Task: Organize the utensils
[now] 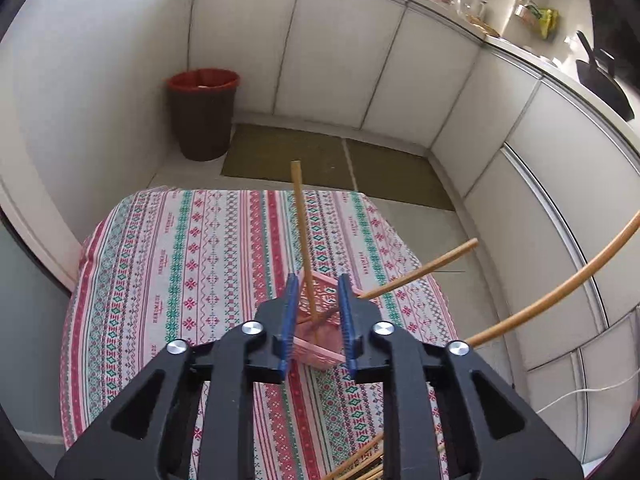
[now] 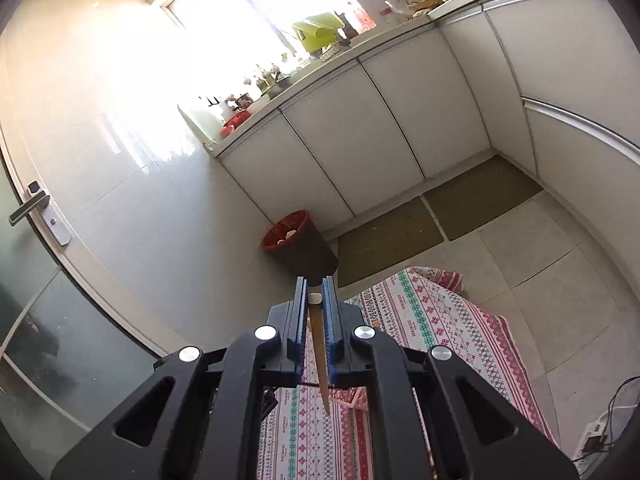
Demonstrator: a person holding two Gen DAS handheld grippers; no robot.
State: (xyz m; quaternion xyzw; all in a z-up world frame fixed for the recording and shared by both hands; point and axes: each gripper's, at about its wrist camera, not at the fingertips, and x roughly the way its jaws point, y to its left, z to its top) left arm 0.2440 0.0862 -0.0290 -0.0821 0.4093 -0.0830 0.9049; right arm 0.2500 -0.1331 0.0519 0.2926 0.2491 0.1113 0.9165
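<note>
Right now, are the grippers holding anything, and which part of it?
The right gripper pinches a wooden chopstick near its thick top end. The left gripper is open and holds nothing, above the pink holder.

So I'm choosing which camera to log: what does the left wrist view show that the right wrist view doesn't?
Only the left wrist view shows the pink holder with chopsticks leaning in it, the loose chopsticks at the bottom edge, and the left tool, its jaws apart over the holder. Only the right wrist view shows the right tool shut on a single chopstick, plus the door handle and the window. Both show the patterned tablecloth, the bin and the white cabinets.
</note>
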